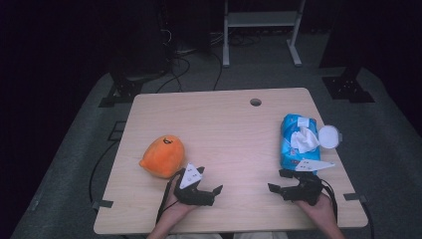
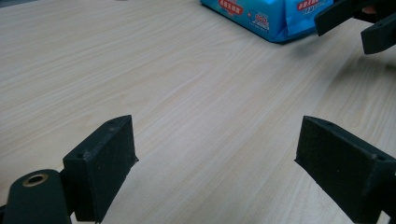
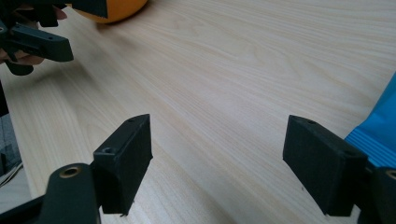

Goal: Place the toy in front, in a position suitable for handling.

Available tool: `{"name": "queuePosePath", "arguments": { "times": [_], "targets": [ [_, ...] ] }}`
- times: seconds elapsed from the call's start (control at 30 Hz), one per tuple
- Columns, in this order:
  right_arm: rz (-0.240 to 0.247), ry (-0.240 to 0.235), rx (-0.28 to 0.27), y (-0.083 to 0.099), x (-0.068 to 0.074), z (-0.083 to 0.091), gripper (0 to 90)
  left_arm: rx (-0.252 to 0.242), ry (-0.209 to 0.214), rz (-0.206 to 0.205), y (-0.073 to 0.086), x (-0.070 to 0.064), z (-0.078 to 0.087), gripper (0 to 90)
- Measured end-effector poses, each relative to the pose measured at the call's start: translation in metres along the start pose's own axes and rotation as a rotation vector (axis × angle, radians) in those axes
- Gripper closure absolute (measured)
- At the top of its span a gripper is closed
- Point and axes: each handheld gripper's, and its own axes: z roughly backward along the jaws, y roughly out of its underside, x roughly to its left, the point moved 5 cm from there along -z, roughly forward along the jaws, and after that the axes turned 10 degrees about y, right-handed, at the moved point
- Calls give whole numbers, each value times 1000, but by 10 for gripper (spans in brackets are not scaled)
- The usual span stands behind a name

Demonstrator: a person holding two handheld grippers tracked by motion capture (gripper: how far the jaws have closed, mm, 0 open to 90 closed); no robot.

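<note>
An orange plush toy lies on the left part of the wooden table. At the right lies a blue pack of wipes with a white wipe sticking out of its top. My left gripper hovers just right of the plush, open and pointing right. My right gripper sits in front of the pack, open and pointing left. In the left gripper view my left gripper has bare table between its jaws, with the pack beyond. In the right gripper view my right gripper is also empty, beside the pack, with the plush far off.
A round white lid rests at the table's right edge beside the pack. A cable hole is near the far edge. Beyond the table are a metal stand and cables on the floor.
</note>
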Motion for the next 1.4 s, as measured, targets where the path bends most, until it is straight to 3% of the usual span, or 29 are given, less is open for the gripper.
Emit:
{"name": "queuePosePath", "arguments": {
  "times": [0.4, 0.77, 1.03, 1.37, 1.4],
  "targets": [
    [2, -9, 16, 1, -1, -5, 227, -56, -36, 15, -13, 8, 17, 115],
    [12, 2, 17, 0, 3, -4, 227, -141, -97, 23, -28, 20, 45, 114],
    [14, 2, 22, 1, 2, -6, 227, -168, -130, 26, -33, 29, 56, 115],
    [12, 1, 27, 2, 3, -7, 227, -223, -212, 37, -39, 50, 82, 115],
    [14, 1, 28, 2, 3, -7, 227, -234, -240, 42, -38, 57, 89, 114]
  ]
}}
